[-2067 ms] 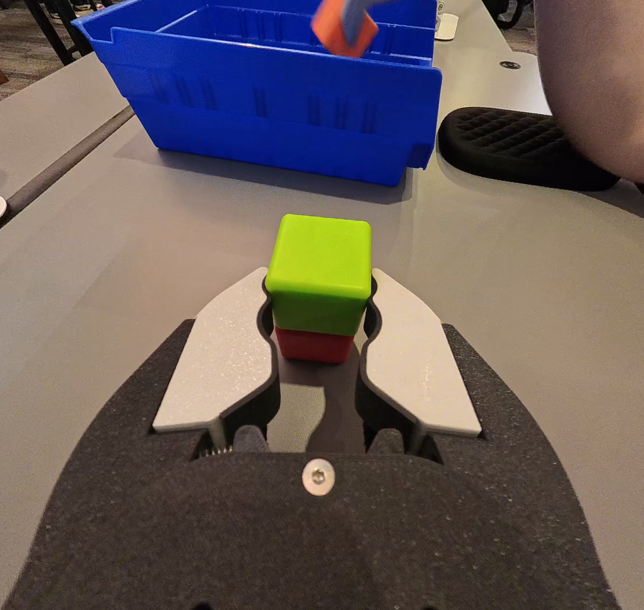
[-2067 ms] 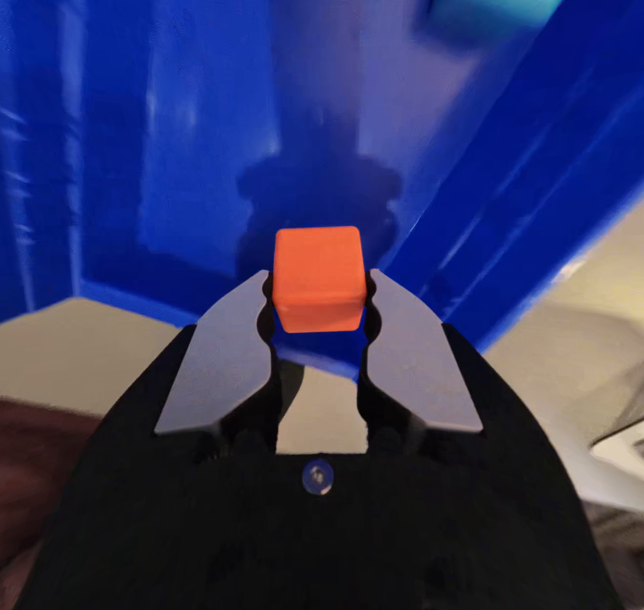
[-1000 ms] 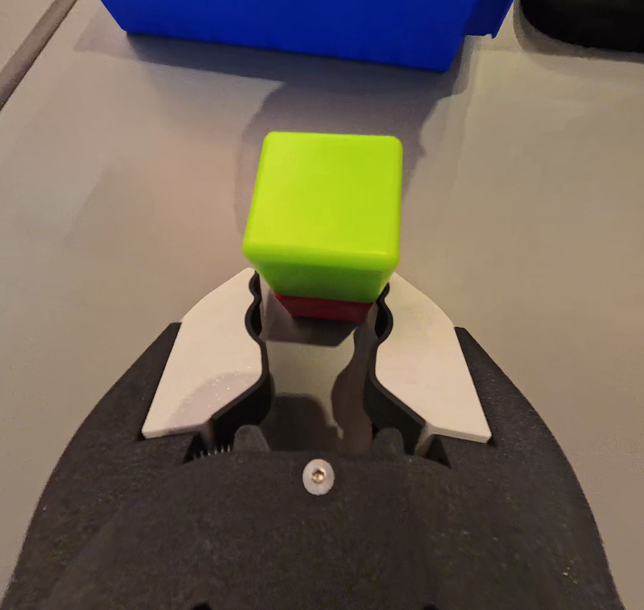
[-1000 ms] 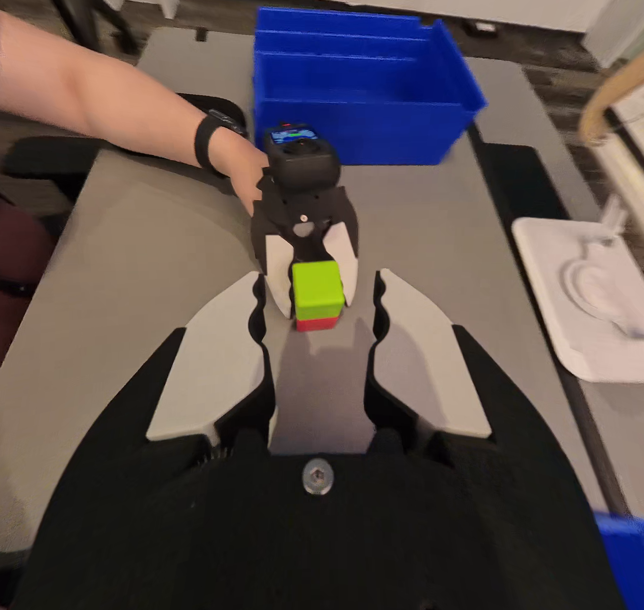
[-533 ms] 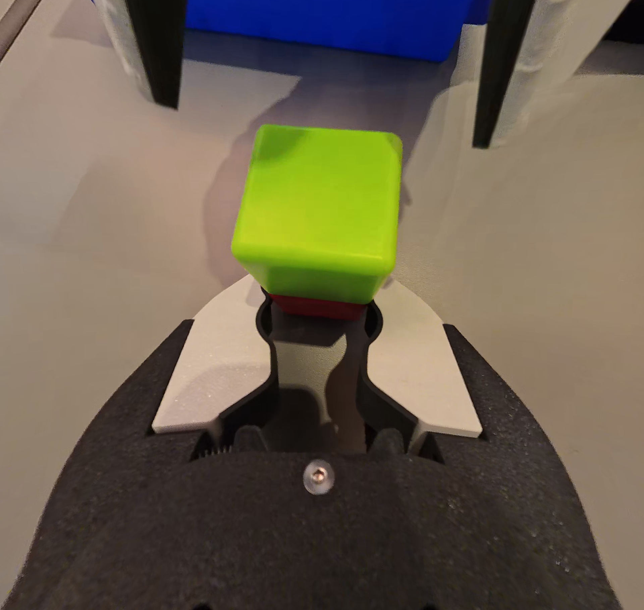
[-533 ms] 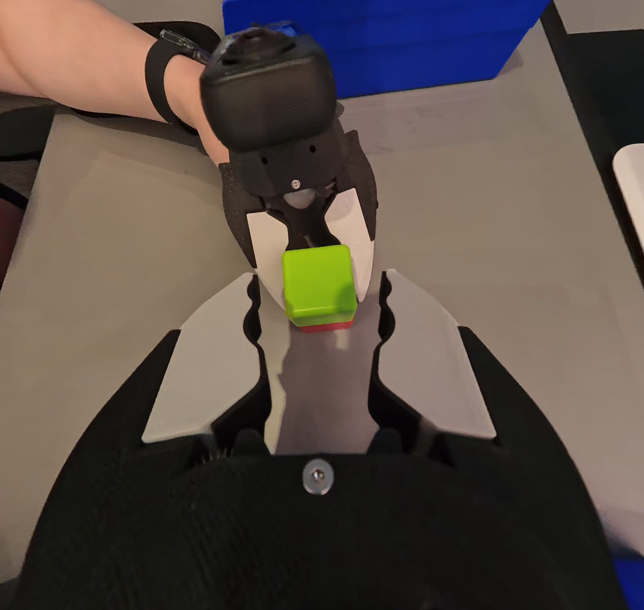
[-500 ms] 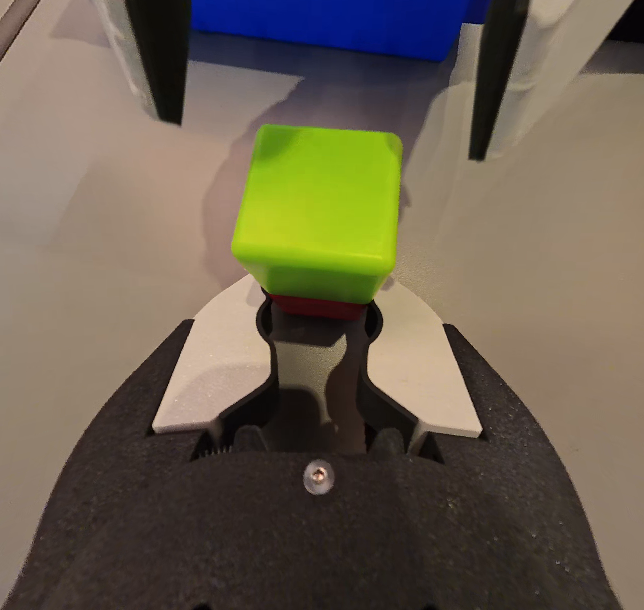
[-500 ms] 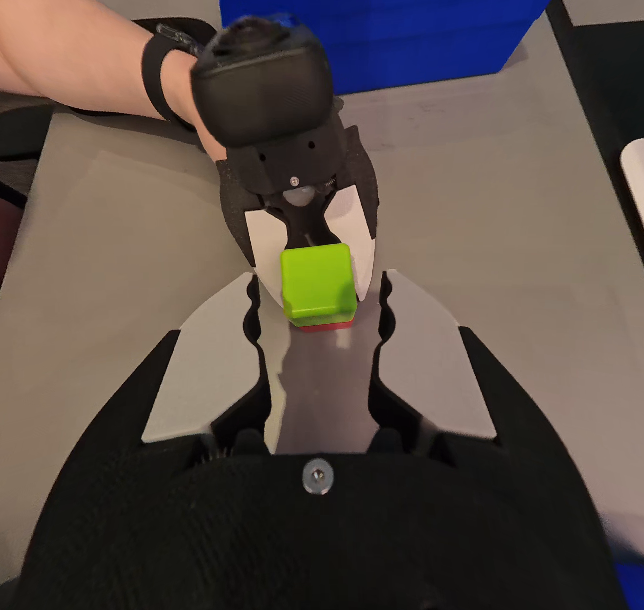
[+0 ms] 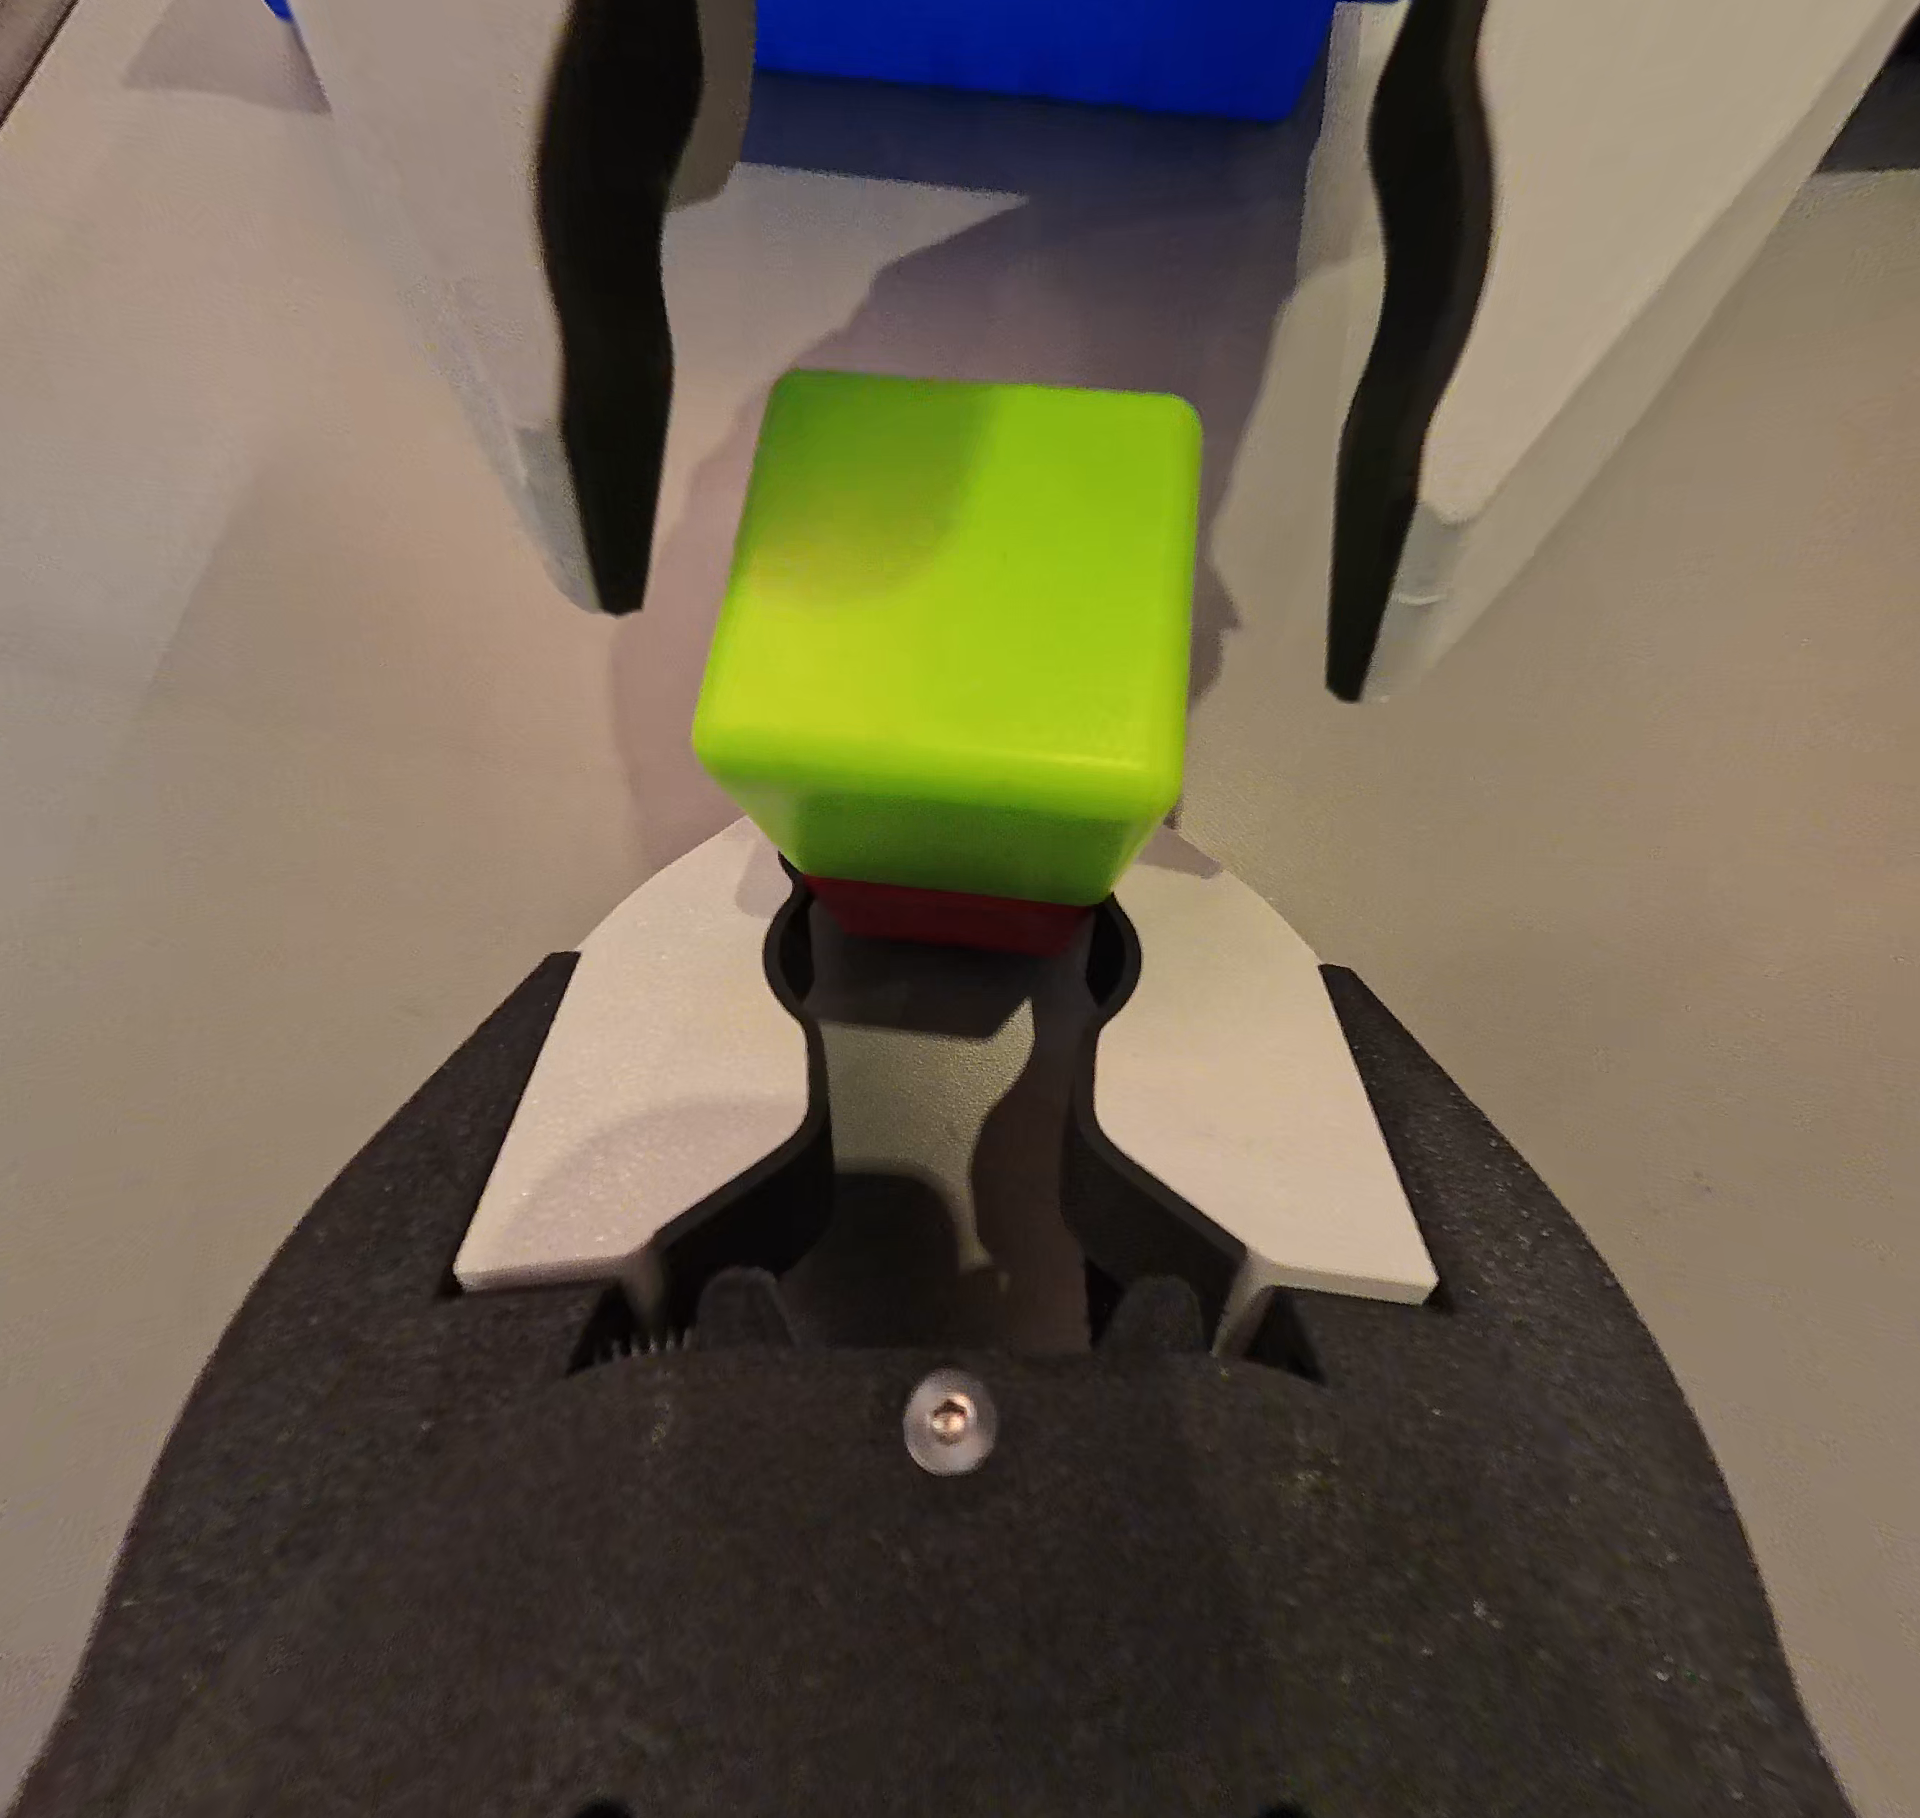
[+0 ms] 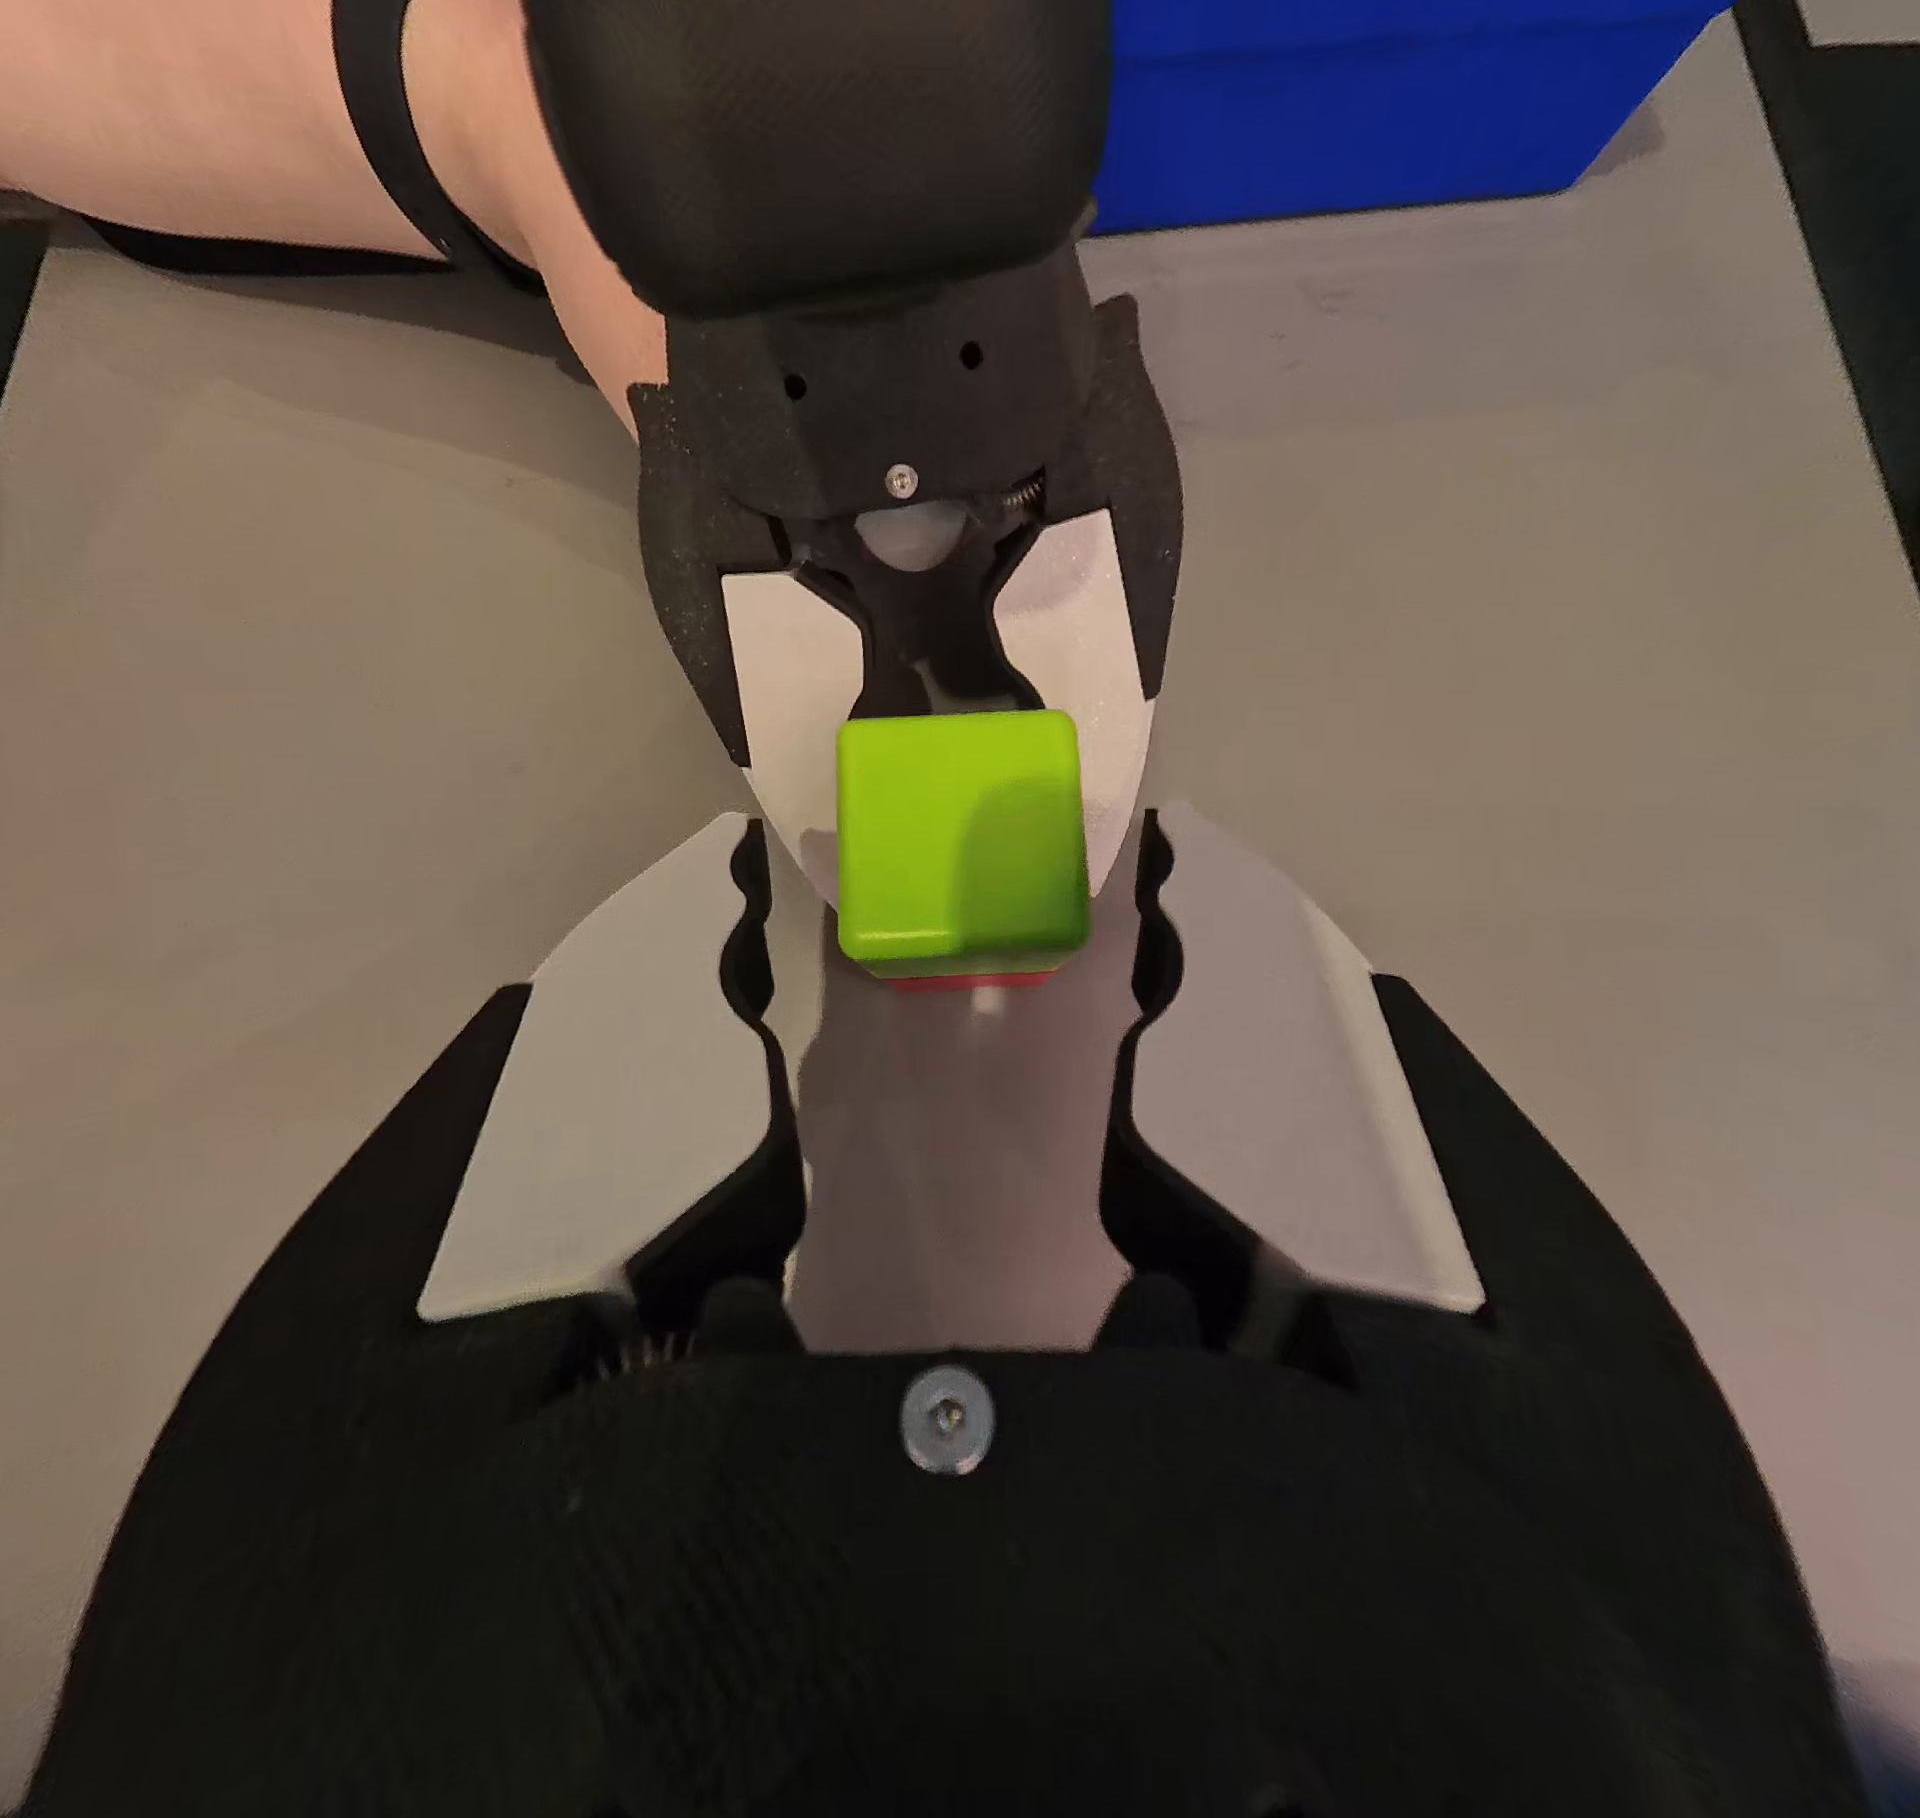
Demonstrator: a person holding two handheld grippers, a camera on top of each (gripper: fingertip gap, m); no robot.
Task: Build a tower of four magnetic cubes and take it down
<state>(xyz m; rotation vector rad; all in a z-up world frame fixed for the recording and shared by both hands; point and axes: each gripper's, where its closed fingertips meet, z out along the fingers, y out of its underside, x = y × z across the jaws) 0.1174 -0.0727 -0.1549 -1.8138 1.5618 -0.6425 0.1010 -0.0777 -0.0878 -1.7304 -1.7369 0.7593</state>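
Overhead, right gripper (image 10: 951, 921) hangs wide open above green cube (image 10: 961, 838).

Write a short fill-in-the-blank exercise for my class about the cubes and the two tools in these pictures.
1. The green cube sits on top of a ____ cube.
2. The left tool is shut on the ____ cube of the stack.
3. The right tool stands ____, one finger on each side of the green cube.
4. The bin behind the stack is ____.

Missing words: red; bottom; open; blue
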